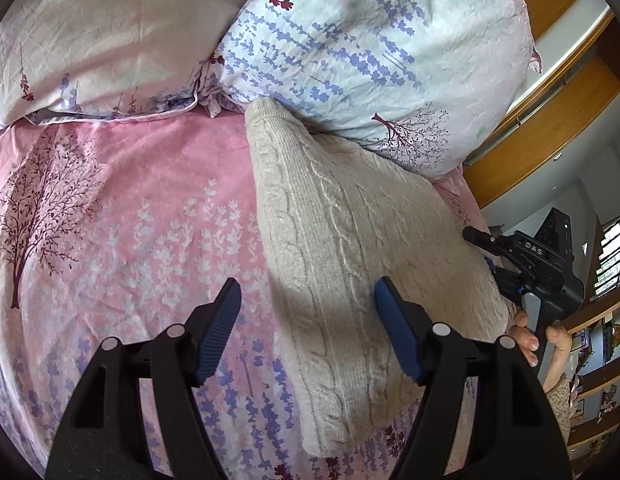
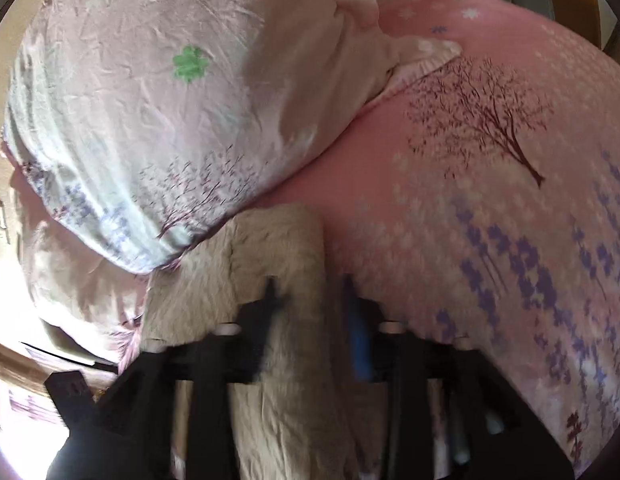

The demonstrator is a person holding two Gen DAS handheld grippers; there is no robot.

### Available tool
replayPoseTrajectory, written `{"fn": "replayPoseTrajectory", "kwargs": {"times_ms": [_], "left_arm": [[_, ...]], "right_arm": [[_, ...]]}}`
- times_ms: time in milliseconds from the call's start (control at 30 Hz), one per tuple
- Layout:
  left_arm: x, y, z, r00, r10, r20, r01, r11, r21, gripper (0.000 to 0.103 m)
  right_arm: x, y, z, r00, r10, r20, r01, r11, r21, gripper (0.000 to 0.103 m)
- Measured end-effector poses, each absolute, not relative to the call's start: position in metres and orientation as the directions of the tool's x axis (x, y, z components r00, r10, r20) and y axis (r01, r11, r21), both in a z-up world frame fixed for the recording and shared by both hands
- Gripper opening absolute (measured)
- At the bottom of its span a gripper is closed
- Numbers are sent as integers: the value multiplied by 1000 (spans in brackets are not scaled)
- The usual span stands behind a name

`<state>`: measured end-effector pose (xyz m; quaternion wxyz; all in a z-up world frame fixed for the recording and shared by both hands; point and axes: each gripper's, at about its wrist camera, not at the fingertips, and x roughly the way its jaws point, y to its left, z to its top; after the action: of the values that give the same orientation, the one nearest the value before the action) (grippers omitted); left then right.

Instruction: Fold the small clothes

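A beige cable-knit sweater [image 1: 350, 248] lies folded in a long shape on the pink flowered bed sheet [image 1: 129, 220], its far end under a pillow. My left gripper [image 1: 307, 294] is open, its right finger over the sweater's left part, its left finger over the sheet. My right gripper [image 1: 494, 248] shows at the sweater's right edge in the left wrist view, a hand on its handle. In the blurred right wrist view the right gripper [image 2: 310, 288] has its jaws partly apart with the sweater [image 2: 277, 240] between them; I cannot tell if it grips.
Two flowered pillows [image 1: 370, 48] [image 1: 101, 32] lie at the head of the bed; one shows in the right wrist view [image 2: 149, 100]. A wooden frame [image 1: 550, 120] and shelves stand to the right of the bed.
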<state>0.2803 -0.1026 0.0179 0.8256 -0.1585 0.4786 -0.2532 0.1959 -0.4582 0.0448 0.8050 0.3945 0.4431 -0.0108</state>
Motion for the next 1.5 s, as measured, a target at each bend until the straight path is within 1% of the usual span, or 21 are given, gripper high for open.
{"fn": "replayPoseTrajectory", "kwargs": {"times_ms": [33, 200, 267, 367, 400, 433, 533, 633, 700, 767, 800, 833, 867, 933, 1033, 1100, 1267, 1400, 1500], "left_arm": [[283, -103, 18, 414, -573, -708, 263, 819, -509, 70], [296, -103, 10, 400, -591, -701, 245, 806, -539, 72], [300, -104, 6, 384, -608, -694, 230, 792, -566, 72], [302, -108, 1, 376, -622, -686, 222, 780, -585, 72], [303, -110, 0, 376, -625, -684, 225, 778, -587, 72], [304, -112, 0, 378, -624, -684, 231, 779, -583, 71], [303, -122, -2, 375, -622, -687, 246, 782, -573, 71], [306, -129, -6, 362, -635, -683, 248, 772, -586, 71], [305, -133, -9, 355, -643, -679, 246, 764, -596, 71], [307, -134, -10, 349, -653, -672, 243, 755, -608, 69], [308, -132, -11, 348, -658, -668, 241, 751, -615, 67], [309, -131, -12, 347, -664, -662, 236, 745, -624, 62], [309, -130, -12, 347, -672, -654, 233, 738, -634, 60], [307, -126, -10, 353, -684, -639, 231, 725, -649, 47], [300, -114, -6, 357, -701, -618, 243, 708, -663, 39], [294, -109, 2, 365, -703, -610, 269, 707, -654, 38], [269, -77, 28, 425, -666, -614, 326, 745, -582, 37], [252, -32, 41, 487, -620, -615, 312, 781, -541, 38], [240, -7, 48, 543, -556, -630, 299, 829, -474, 38]], "right_arm": [[191, -459, 46, 603, 337, -723, 369, 685, 628, 80], [178, -458, 44, 575, 396, -716, 348, 674, 652, 80], [175, -457, 41, 561, 417, -715, 341, 671, 659, 79], [175, -451, 35, 534, 439, -722, 330, 678, 656, 71], [176, -447, 32, 525, 449, -723, 326, 679, 658, 67], [177, -444, 30, 523, 455, -721, 322, 678, 661, 65], [180, -440, 28, 535, 462, -708, 305, 676, 671, 65], [183, -435, 24, 530, 513, -676, 279, 647, 710, 65], [184, -432, 24, 532, 513, -674, 270, 651, 709, 65], [184, -429, 22, 529, 543, -652, 258, 629, 734, 65], [184, -428, 21, 528, 552, -645, 253, 623, 740, 64], [185, -425, 22, 529, 549, -648, 248, 629, 736, 49], [185, -423, 20, 520, 558, -647, 245, 628, 738, 45], [185, -418, 17, 526, 568, -633, 244, 612, 752, 36], [178, -417, 19, 547, 565, -618, 241, 600, 763, 33], [177, -408, 30, 566, 548, -616, 217, 621, 753, 31], [179, -364, 63, 589, 553, -590, 92, 679, 728, 30], [188, -311, 79, 586, 565, -581, -24, 729, 684, 29], [194, -276, 80, 578, 570, -584, -86, 755, 651, 29]]}}
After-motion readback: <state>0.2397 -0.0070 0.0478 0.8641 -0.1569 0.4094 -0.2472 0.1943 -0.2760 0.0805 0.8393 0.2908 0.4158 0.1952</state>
